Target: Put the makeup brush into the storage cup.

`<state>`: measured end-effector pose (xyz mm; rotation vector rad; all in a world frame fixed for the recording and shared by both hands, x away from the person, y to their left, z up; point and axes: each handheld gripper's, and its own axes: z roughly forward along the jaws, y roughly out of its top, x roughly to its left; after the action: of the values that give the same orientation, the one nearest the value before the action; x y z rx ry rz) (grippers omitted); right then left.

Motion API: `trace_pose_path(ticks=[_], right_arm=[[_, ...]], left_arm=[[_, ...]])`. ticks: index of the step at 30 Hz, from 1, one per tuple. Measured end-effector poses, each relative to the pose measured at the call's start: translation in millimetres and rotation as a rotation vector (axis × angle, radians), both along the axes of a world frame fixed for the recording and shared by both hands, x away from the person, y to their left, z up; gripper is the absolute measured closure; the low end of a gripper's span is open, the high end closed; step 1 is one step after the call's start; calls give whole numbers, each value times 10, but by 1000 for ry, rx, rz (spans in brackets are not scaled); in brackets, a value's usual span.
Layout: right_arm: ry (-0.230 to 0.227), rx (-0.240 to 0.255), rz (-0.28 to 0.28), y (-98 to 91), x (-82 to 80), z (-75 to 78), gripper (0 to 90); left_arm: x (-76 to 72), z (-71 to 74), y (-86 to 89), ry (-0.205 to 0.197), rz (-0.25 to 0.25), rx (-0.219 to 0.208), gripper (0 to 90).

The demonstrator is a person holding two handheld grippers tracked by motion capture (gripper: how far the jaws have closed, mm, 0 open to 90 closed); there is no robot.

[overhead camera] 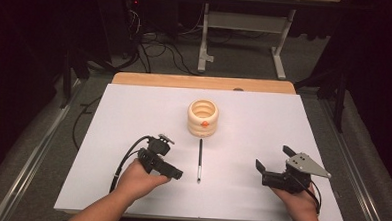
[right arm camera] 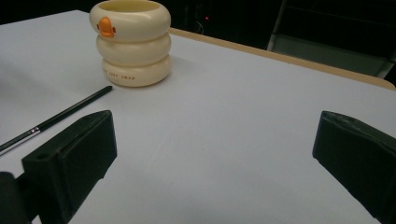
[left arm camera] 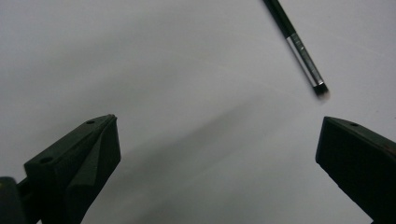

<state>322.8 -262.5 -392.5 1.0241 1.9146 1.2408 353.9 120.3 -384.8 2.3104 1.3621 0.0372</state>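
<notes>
Two grippers sat at the near edge of the white table [overhead camera: 264,108], both empty with jaws wide. Left gripper [overhead camera: 174,172], at seven o'clock, pointed toward the black pen [overhead camera: 200,159], whose silver-banded end lay just beyond its jaws. Right gripper [overhead camera: 271,166] rested at five o'clock, well apart. Pen lay at centre, pointing at the cream ringed cup [overhead camera: 202,118] at twelve o'clock. Recommended: straddle the barrel squarely at mid-length before closing, judged steadier.
</notes>
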Motion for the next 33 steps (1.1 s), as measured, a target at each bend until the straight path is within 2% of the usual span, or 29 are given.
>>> trace_pose_path(ticks=[7, 10, 22, 24, 27, 33], right_arm=[[1, 3, -4, -6, -6, 5, 13], [0, 5, -2, -3, -19, 12, 13], [-7, 2, 5, 4, -30, 16, 13], [0, 11, 0, 7, -32, 13, 13], [-6, 5, 4, 2, -30, 13, 13], [-5, 7, 3, 1, -27, 10, 13]], left_arm=[[92, 41, -178, 30, -12, 24, 6], [130, 39, -248, 42, -4, 12, 6], [260, 0, -462, 84, 10, 10, 10], [280, -8, -484, 88, 14, 11, 18], [291, -3, -523, 71, 16, 9, 53], [296, -36, -633, 82, 0, 17, 122]])
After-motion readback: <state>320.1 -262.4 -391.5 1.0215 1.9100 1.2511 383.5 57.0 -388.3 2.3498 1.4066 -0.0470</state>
